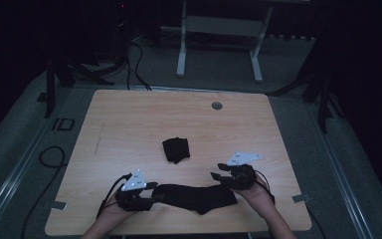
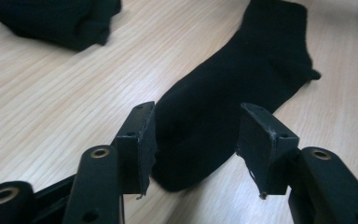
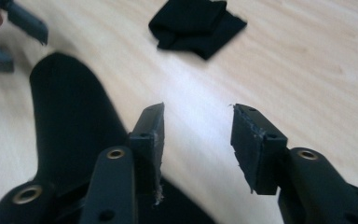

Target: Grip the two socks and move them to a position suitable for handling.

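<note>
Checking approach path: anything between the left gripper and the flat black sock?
Nothing visible. The left gripper stands open right at one end of the flat sock; the folded sock lies apart, farther up the table.

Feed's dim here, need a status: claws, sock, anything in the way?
Left claw open, right claw open, neither gripping. Flat sock lies between them. Folded sock beyond, apart.

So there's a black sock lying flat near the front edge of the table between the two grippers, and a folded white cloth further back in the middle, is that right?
Not quite: the folded cloth is black, not white, as the high view shows. The black sock does lie flat near the front edge, between the left gripper and right gripper.
</note>
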